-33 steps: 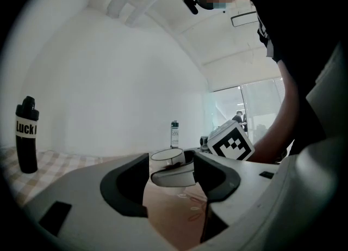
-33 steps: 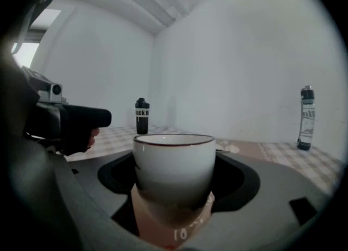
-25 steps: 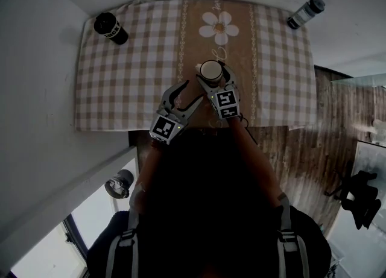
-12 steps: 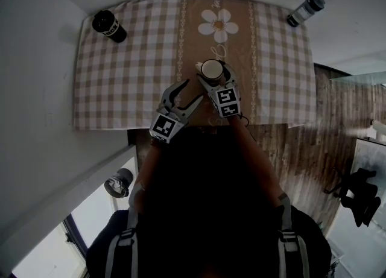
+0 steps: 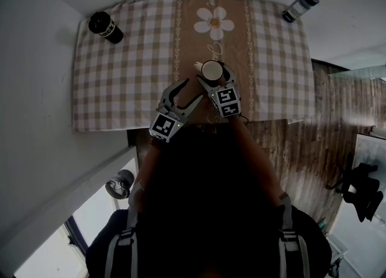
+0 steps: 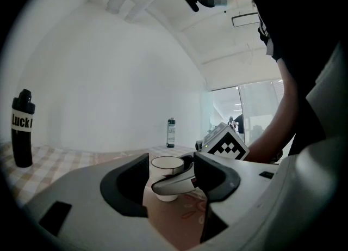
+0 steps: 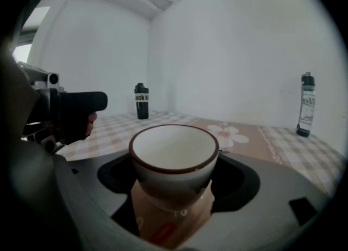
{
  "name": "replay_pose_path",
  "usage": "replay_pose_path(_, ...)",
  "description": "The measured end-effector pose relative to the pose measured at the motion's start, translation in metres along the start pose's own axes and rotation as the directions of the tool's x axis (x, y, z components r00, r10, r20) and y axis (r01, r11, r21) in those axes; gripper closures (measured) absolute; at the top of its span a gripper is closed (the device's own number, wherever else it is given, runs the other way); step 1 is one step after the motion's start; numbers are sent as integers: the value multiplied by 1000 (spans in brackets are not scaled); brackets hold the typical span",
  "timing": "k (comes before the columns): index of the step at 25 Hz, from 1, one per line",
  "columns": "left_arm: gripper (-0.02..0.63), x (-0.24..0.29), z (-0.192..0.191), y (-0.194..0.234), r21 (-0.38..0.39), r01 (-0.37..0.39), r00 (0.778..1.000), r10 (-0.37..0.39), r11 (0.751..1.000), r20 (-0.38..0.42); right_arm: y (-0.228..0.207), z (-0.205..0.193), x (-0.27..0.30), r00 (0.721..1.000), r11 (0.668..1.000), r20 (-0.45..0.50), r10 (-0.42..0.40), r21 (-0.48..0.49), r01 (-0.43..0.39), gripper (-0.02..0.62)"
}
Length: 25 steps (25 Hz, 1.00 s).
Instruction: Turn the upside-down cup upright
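You had the right gripper (image 5: 215,78) closed around the cup (image 5: 211,70). Its two jaws pressed on the cup's sides, one on each side. The cup sat a little above the middle of the head view, on the brown strip of the tablecloth (image 5: 120,78). It stood the right way up, with its open mouth on top. In the right gripper view you could see its white inside and the thin brown line around its rim.

Your left gripper (image 5: 189,91) was just beside the right one, to the left of it and a bit lower in the head view. Its jaws were apart and nothing was held in them. Its tips pointed toward the cup but did not touch it.

A big white flower (image 5: 215,22) was printed on the cloth above the cup. A black bottle (image 5: 107,28) stood in the upper left corner of the cloth. A grey bottle (image 5: 300,6) stood in the upper right corner.
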State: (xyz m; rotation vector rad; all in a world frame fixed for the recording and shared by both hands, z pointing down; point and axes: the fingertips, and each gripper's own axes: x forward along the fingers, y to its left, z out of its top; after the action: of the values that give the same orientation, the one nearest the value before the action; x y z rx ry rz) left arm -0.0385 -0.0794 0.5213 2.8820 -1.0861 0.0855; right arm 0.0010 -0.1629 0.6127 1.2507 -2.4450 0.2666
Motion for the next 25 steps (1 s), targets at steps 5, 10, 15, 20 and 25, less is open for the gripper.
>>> replay_pose_path(5,354,-2,-2,-1,0,0,1000,0,1000,0,-1,-2,0,1000,1000,-19,21,11,-21,189)
replay_pose_path(10,354,-3,-2,-3,-1,-2,1000,2,1000,-4,0,-4,-2,1000,1000,-19,17,-9,-17,189)
replay_pose_path(15,354,-6,-5,-3,-10,-9,1000,9,1000,-3,2,-5,-1,999,999,-31,41,-6,-42,189)
replay_pose_path(20,354,-6,-6,-7,-10,-3,1000,3,1000,-4,3,-5,-2,997,998,-36,68,-14,-69,189)
replay_pose_path(25,354,-10,-9,-12,1,8,1000,-8,1000,-14,7,-6,-3,993,995,-56,100,-13,-100,189)
